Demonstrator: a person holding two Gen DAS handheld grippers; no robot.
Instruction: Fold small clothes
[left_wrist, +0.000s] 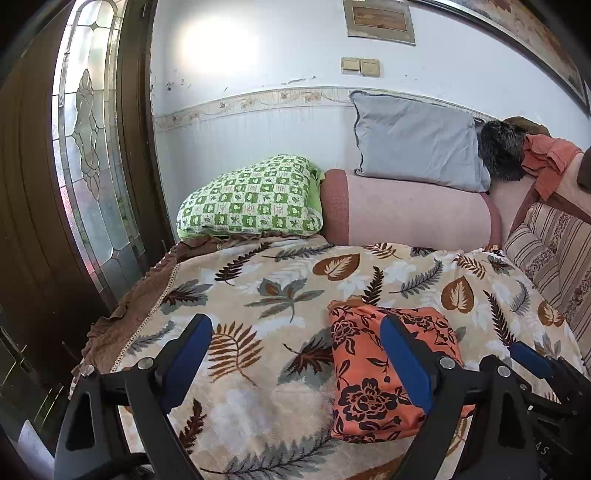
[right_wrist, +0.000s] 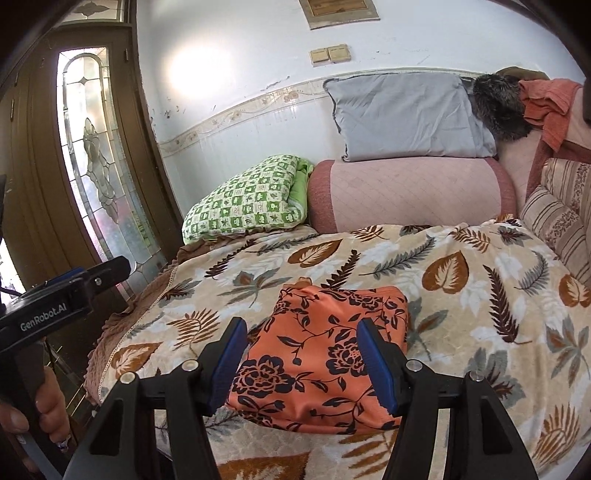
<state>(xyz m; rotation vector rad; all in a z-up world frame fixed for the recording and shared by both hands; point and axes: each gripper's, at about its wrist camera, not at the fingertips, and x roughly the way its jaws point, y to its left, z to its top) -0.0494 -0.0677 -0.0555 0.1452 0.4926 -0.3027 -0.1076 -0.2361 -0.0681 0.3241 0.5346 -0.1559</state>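
One folded orange cloth with dark floral print, lying on the leaf-patterned bed blanket, is judged finished; both hand-held grippers, left and right, are held apart and empty above it; another garment must be fetched next.

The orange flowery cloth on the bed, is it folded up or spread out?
Folded. The orange cloth with dark flowers lies as a small, thick bundle with tucked edges on the leaf-patterned blanket, not spread flat.

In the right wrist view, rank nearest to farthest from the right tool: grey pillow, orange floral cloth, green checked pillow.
1. Orange floral cloth, folded, just ahead of the right tool.
2. Green checked pillow, far left.
3. Grey pillow, against the wall.
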